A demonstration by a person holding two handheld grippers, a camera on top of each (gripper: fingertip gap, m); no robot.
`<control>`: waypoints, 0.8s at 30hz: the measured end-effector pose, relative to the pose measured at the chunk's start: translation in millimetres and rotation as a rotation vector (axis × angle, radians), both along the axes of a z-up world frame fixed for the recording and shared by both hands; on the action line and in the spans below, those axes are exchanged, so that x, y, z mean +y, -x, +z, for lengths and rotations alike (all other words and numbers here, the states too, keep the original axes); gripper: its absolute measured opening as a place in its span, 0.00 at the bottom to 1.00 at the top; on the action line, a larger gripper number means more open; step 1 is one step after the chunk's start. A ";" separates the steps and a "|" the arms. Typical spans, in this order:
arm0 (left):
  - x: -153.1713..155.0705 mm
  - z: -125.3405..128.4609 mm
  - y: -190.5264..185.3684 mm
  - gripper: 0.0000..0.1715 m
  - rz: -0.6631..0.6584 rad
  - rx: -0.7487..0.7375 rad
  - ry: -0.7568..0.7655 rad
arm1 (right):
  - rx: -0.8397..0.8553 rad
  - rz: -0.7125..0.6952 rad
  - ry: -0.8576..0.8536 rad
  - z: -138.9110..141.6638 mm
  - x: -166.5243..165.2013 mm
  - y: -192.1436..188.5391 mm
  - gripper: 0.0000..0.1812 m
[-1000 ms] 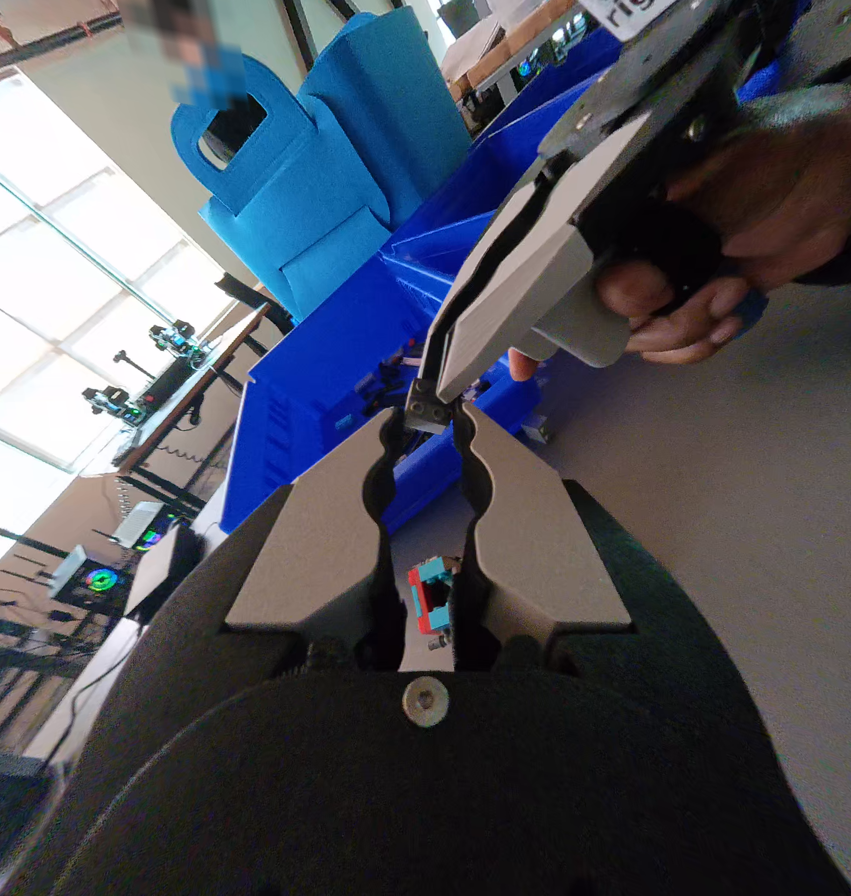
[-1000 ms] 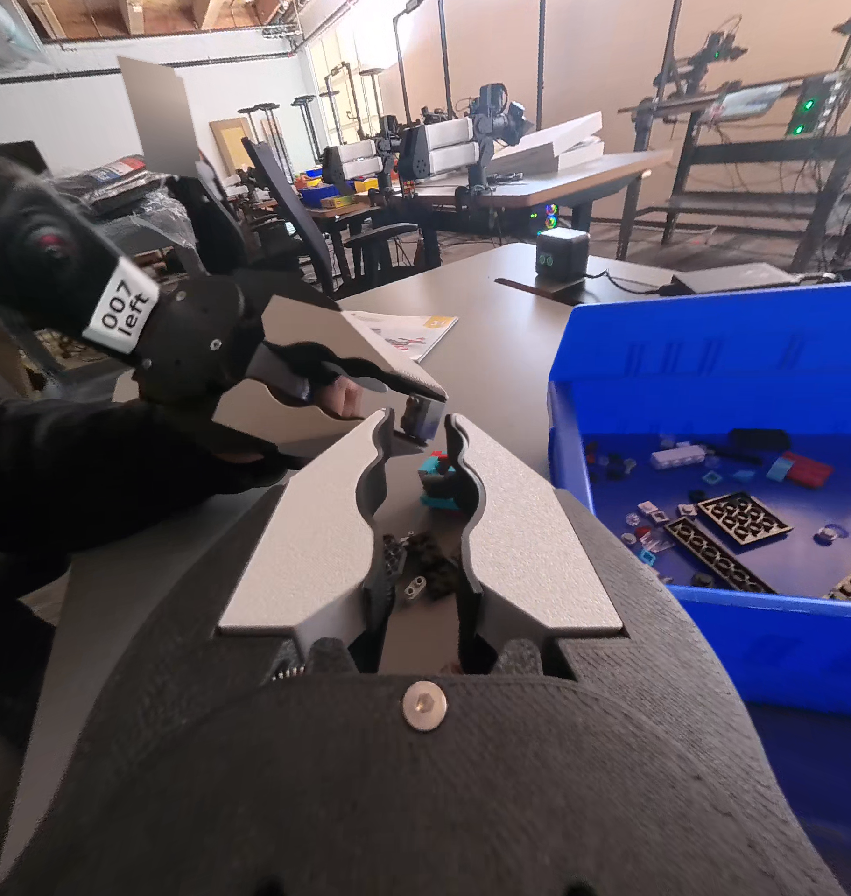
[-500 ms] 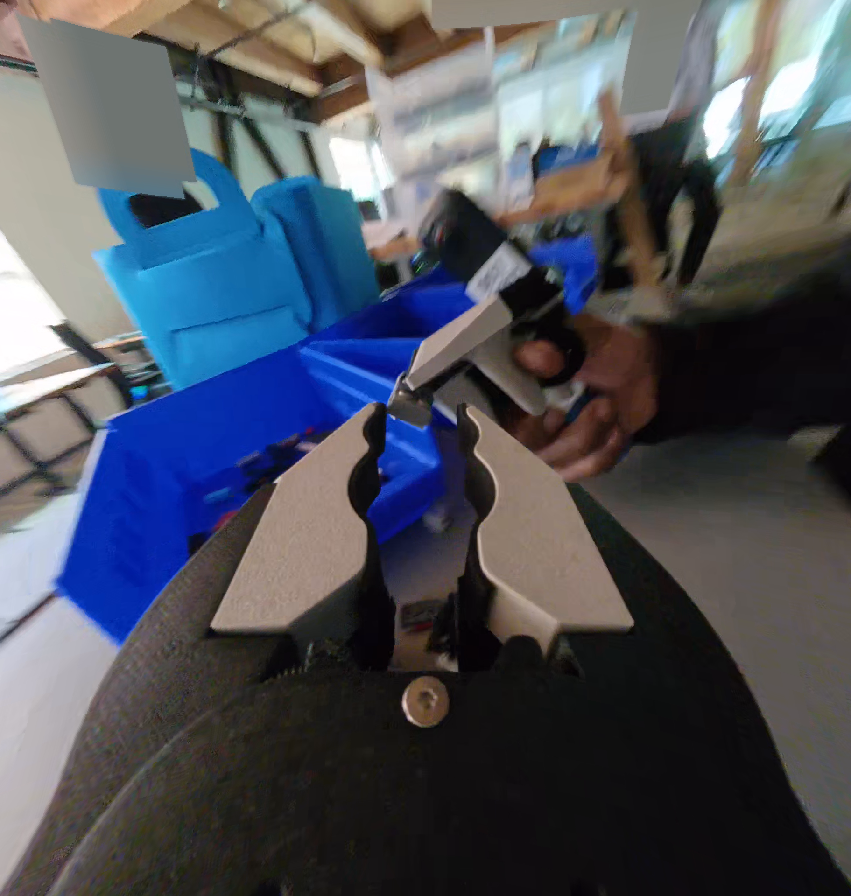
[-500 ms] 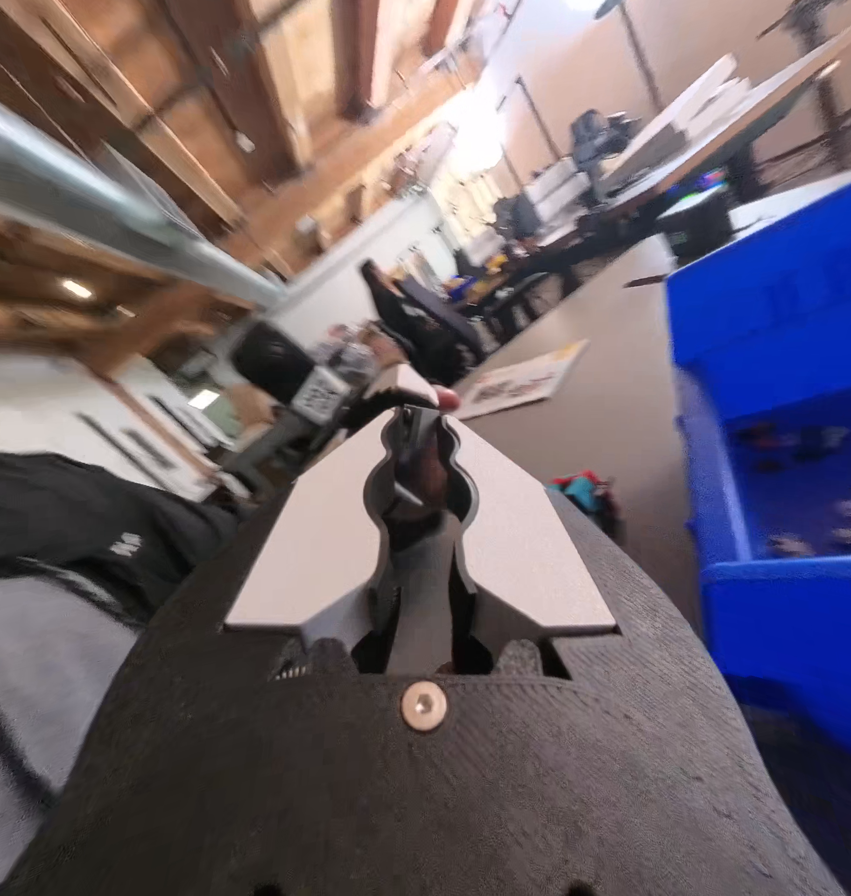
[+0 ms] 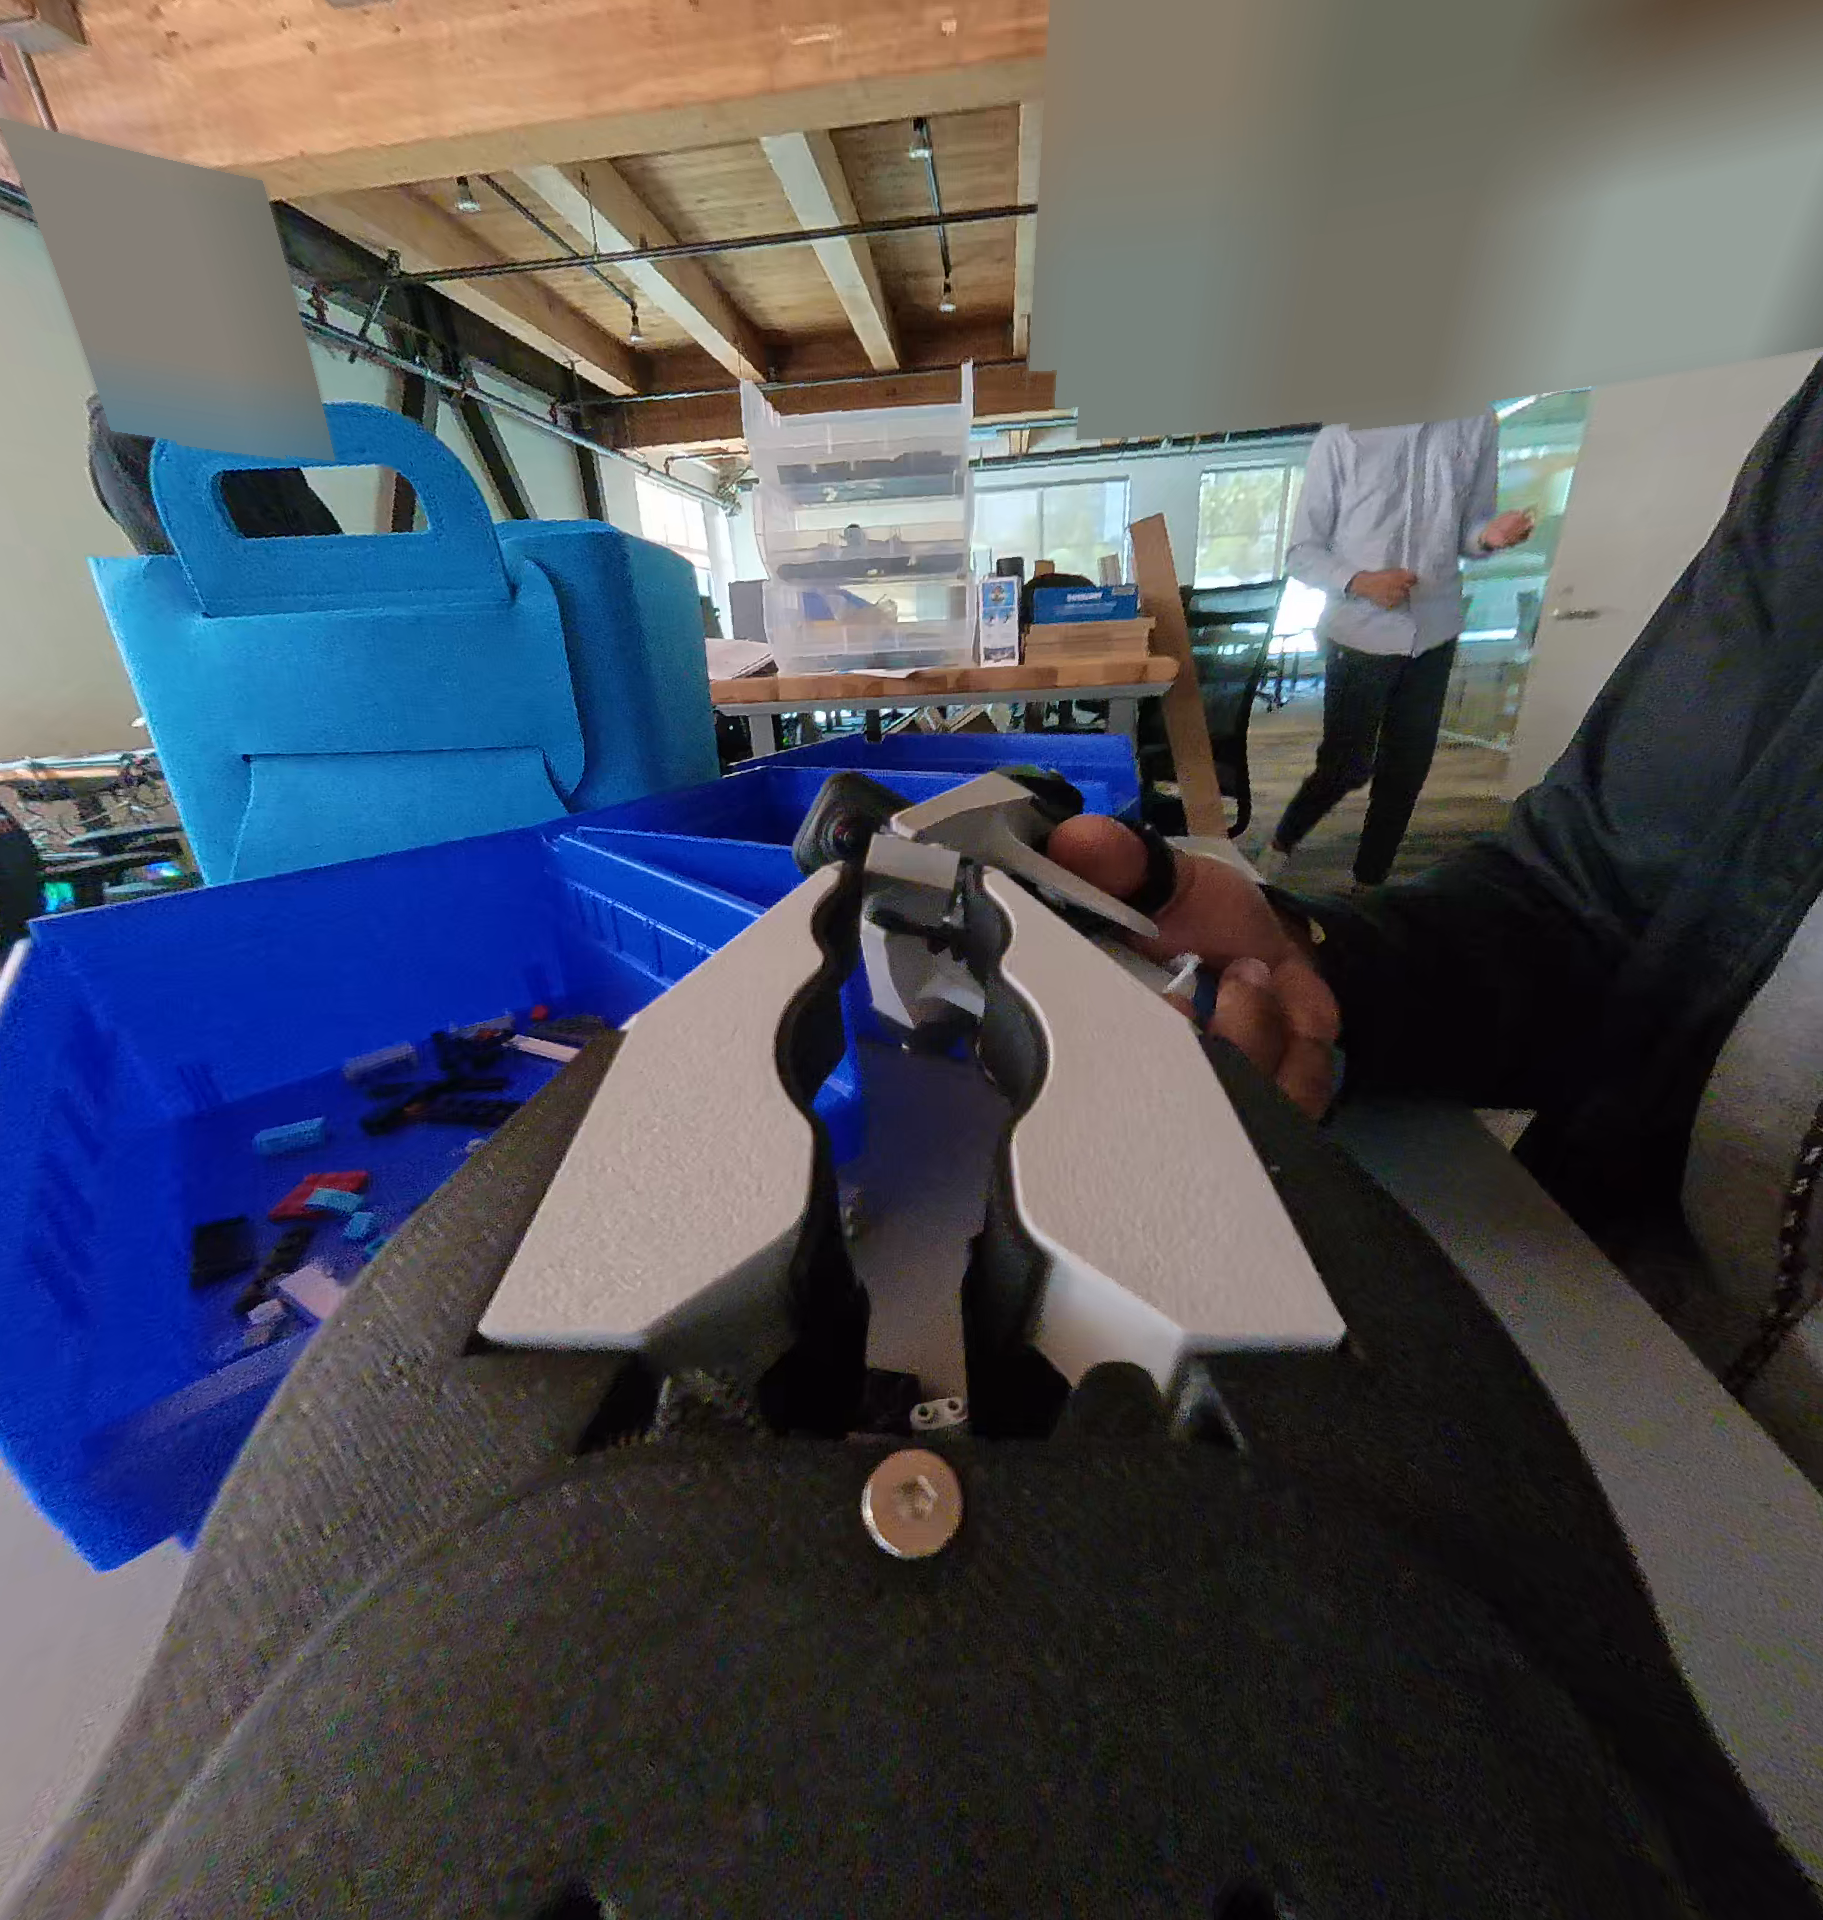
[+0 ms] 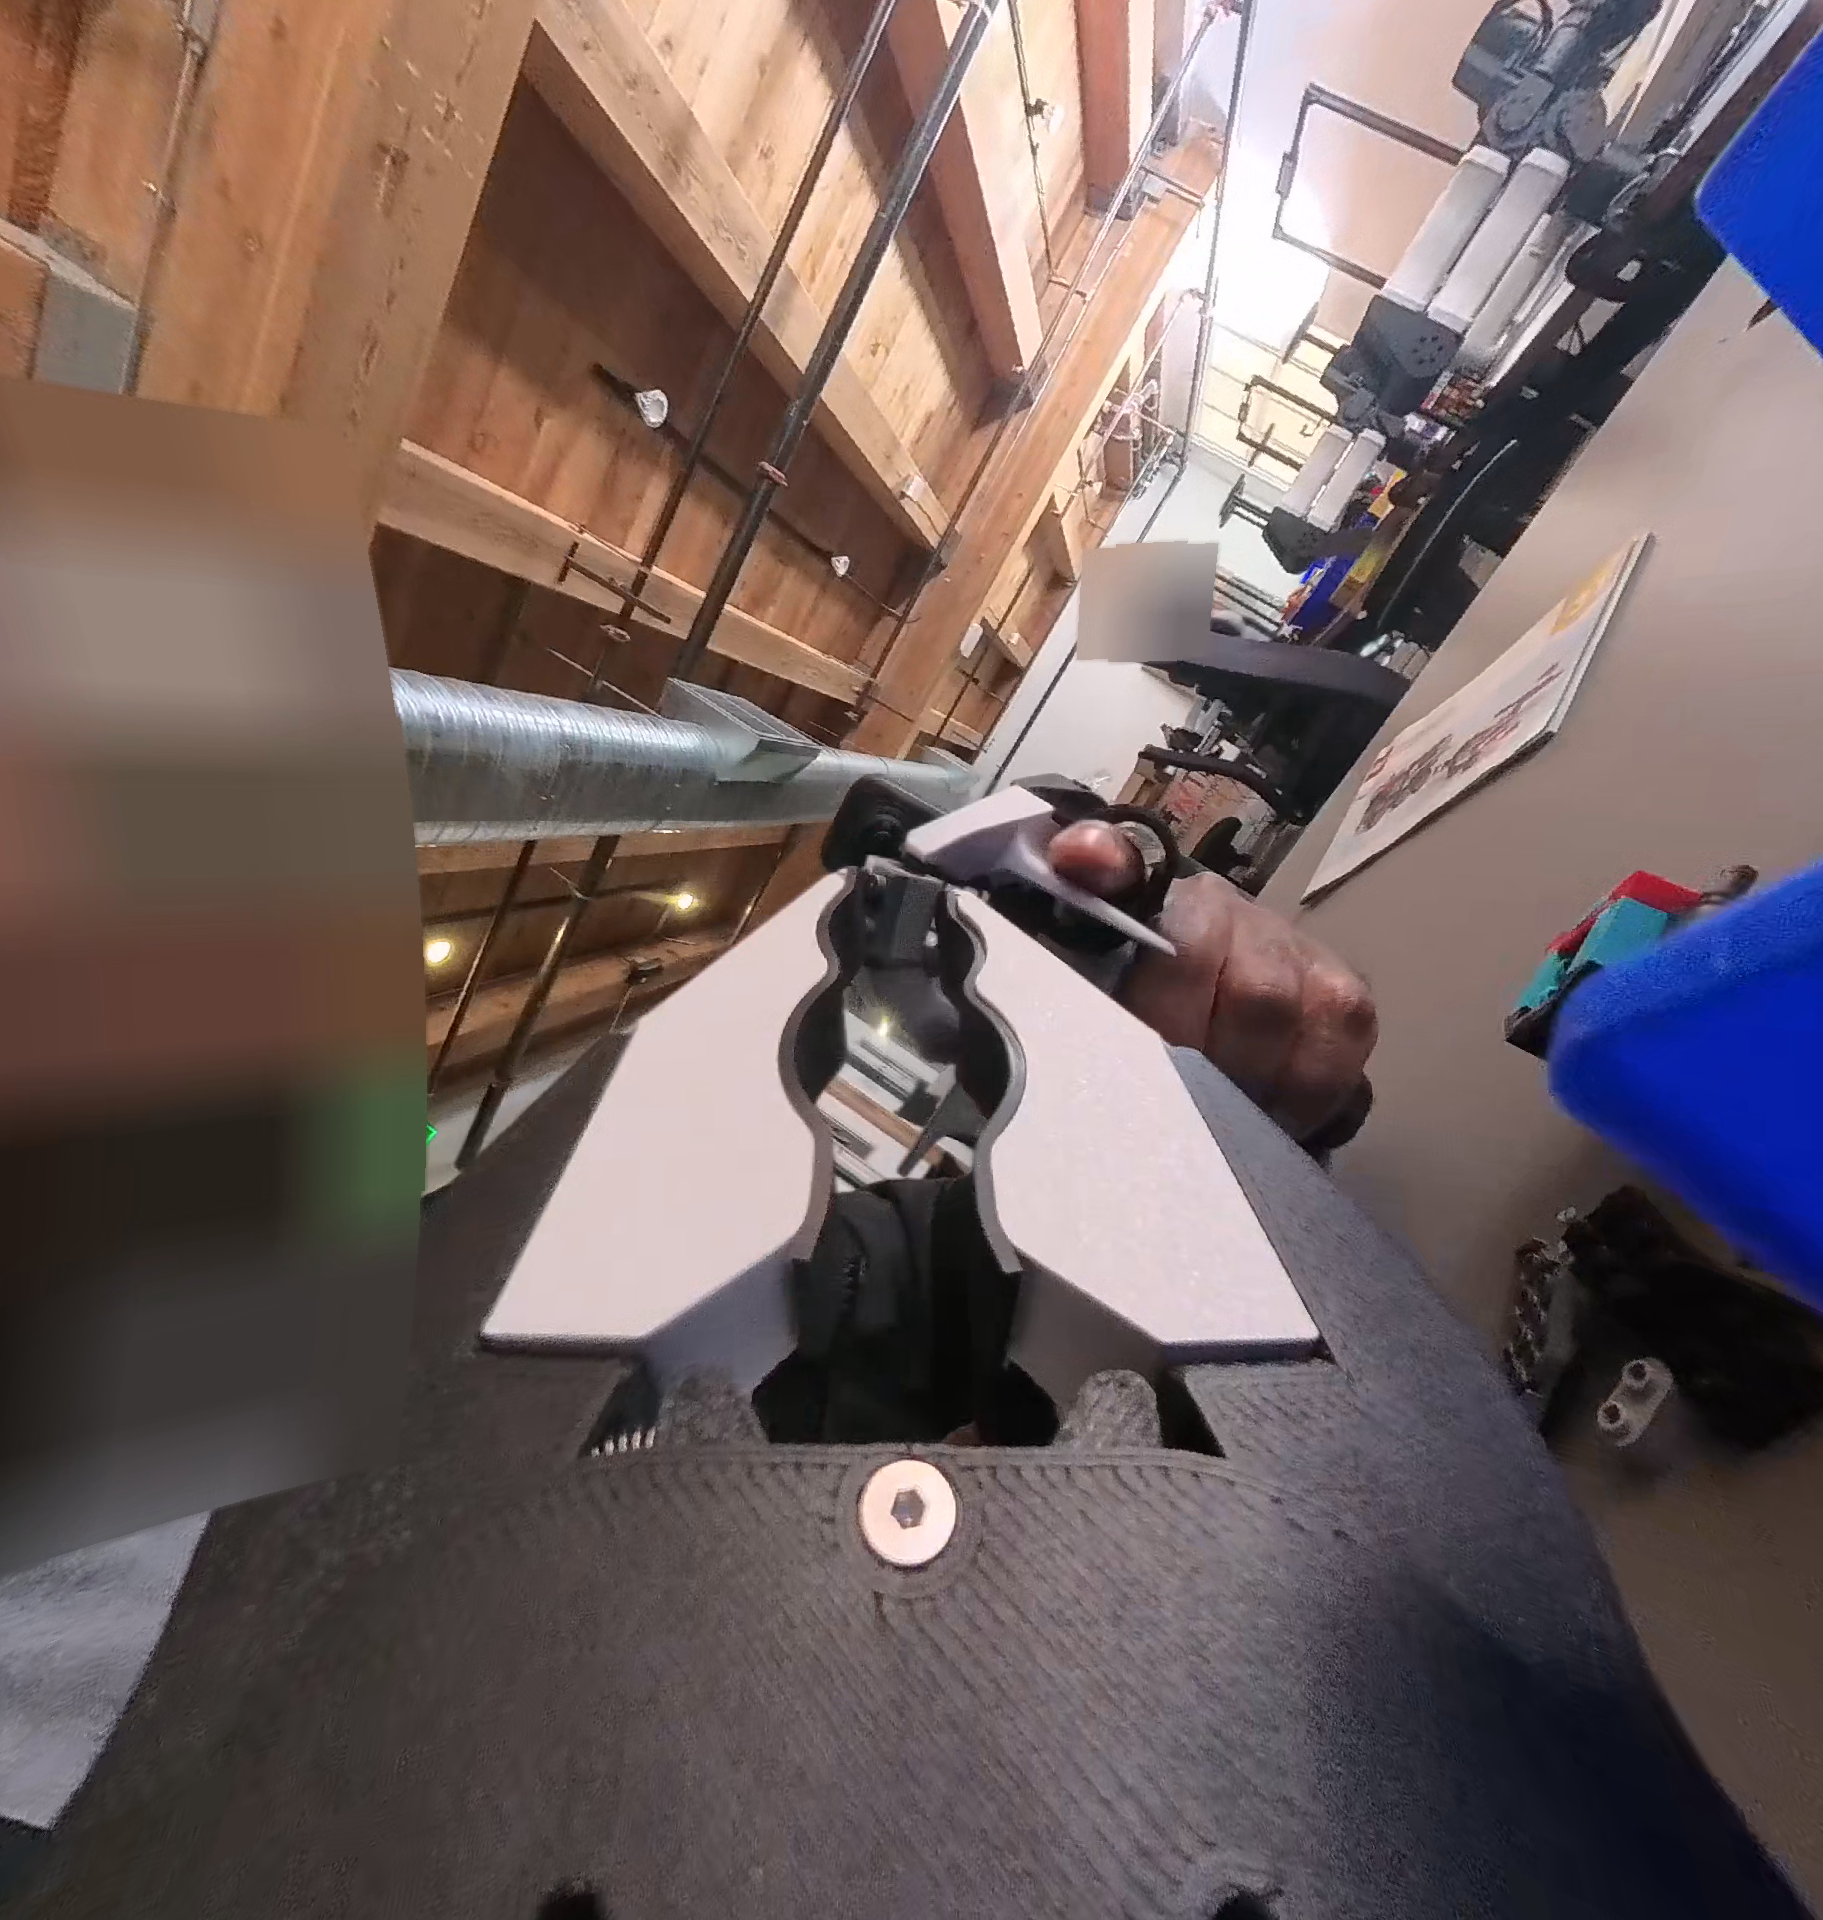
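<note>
1. Small grey piece (image 5: 912,883): held in the air between the two grippers' tips, right of the blue bin (image 5: 263,987); its shape is hard to make out.
2. Left gripper (image 5: 912,888): jaws narrowly parted around the piece; firm contact cannot be told.
3. Right gripper (image 6: 902,904): jaws nearly closed at the tips, seemingly pinching the piece.
4. Loose bricks (image 5: 315,1195): scattered in the bin.
5. Table (image 5: 1509,1351): grey, mostly hidden.
</note>
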State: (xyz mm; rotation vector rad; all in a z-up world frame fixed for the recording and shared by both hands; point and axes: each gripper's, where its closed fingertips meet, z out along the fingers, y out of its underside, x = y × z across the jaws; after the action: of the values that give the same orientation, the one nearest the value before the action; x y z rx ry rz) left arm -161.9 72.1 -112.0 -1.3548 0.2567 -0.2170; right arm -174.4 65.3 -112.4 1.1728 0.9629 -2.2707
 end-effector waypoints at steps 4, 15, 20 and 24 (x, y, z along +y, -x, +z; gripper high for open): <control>1.0 -3.3 4.0 0.11 -0.040 -0.093 0.042 | -0.005 -0.023 -0.026 -5.4 2.1 4.1 0.08; 9.1 -38.6 29.9 0.11 -0.159 -0.606 0.365 | 0.256 -0.307 -0.843 -36.9 9.2 14.3 0.15; 6.7 -41.2 27.5 0.11 -0.248 -0.732 0.392 | 0.310 -0.324 -0.917 -38.6 10.4 13.8 0.14; 5.6 -41.0 24.8 0.11 -0.285 -0.767 0.401 | 0.387 -0.344 -1.024 -41.3 13.6 12.2 0.12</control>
State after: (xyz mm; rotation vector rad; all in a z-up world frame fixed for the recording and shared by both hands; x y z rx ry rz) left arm -186.6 77.8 -153.0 -1.5201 -0.2582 -1.0422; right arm -186.5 79.0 -153.7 1.3284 2.4158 -2.3179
